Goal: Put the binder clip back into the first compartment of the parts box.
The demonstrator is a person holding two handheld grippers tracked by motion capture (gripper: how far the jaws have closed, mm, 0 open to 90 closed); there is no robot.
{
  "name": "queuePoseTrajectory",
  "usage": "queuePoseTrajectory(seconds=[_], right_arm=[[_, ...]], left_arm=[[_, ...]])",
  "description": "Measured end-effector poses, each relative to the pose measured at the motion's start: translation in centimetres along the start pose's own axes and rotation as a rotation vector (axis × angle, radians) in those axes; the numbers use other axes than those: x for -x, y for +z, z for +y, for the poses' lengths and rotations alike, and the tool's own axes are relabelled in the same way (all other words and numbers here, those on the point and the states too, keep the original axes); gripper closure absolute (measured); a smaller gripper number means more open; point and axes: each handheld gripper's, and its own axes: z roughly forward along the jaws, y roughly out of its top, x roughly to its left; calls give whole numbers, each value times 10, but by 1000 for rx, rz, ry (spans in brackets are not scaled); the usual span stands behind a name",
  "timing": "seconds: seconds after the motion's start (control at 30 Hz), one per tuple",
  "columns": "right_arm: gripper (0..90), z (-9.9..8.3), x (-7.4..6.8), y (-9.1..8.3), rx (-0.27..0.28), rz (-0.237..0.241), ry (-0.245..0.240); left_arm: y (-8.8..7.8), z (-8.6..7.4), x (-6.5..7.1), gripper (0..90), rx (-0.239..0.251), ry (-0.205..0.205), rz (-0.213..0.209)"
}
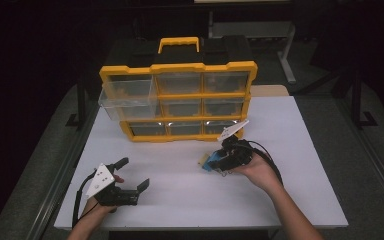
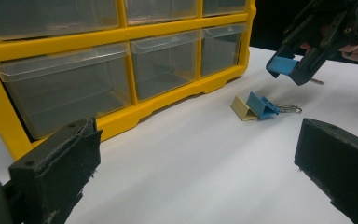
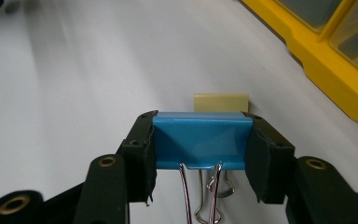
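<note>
Blue clip clamped in right gripper above white table; left gripper open, resting; yellow drawer cabinet behind, dark room.

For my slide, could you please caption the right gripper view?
Right gripper clamps a blue binder clip above the white table.

Lab recording bench: white table under dark surroundings, bare metal stand legs behind, yellow parts organiser with clear drawers staged as test object.
</note>
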Motion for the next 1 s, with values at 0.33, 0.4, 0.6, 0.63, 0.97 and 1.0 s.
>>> queuePoseTrajectory(seconds=[0.33, 0.4, 0.6, 0.63, 0.97, 1.0], right_arm=[[489, 13, -4, -6, 16, 22, 4], [489, 16, -4, -8, 23, 25, -1], [489, 24, -5, -11, 29, 44, 5], [489, 25, -5, -12, 31, 47, 3], [489, 44, -8, -18, 40, 67, -7], [489, 44, -8, -18, 40, 67, -7]], left_arm=[[0, 0, 0, 0, 0, -4, 15], [0, 0, 0, 0, -1, -2, 14], [1, 0, 0, 0, -8, 12, 11], [1, 0, 0, 0, -7, 11, 11], [1, -1, 0, 0, -5, 4, 11], [1, -1, 1, 0, -5, 4, 10]])
